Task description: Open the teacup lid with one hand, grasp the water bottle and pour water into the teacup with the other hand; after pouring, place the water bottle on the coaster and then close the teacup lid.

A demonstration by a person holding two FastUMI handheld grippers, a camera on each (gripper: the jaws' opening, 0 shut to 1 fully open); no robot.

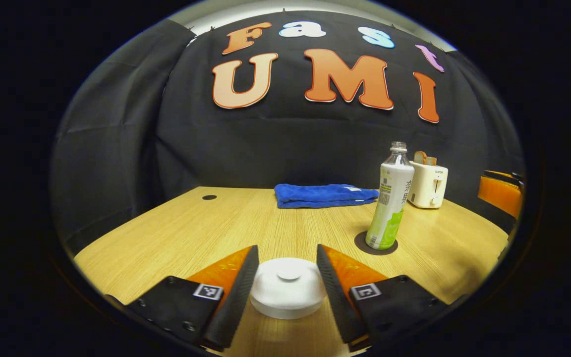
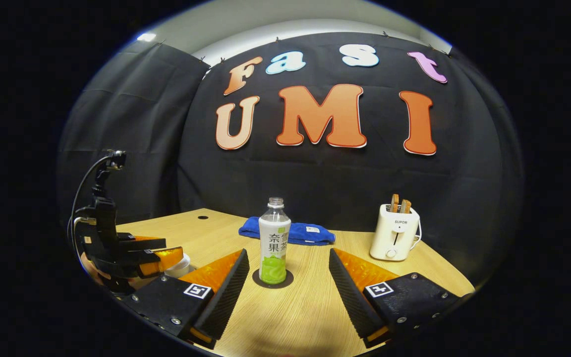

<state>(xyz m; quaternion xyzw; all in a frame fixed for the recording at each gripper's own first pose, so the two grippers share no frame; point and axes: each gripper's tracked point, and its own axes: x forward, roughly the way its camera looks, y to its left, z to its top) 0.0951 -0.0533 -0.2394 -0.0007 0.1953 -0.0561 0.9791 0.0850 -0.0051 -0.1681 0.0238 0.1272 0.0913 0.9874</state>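
Left gripper point(image 1: 288, 277) – wide, fingers either side of teacup lid point(image 1: 288, 287) | right gripper point(image 2: 285, 285) – wide, water bottle point(image 2: 274, 243) upright straight ahead on coaster point(image 2: 285, 282)

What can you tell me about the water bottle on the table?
The water bottle is clear plastic with no cap on its open neck, wrapped in a white label that turns green near the bottom. It stands upright on a dark round coaster on the wooden table. Nothing else touches it; the right gripper sits short of it, jaws open.

Bare table point(image 2: 295, 317) before right gripper point(image 2: 285, 277) – water bottle point(image 2: 274, 241) ahead
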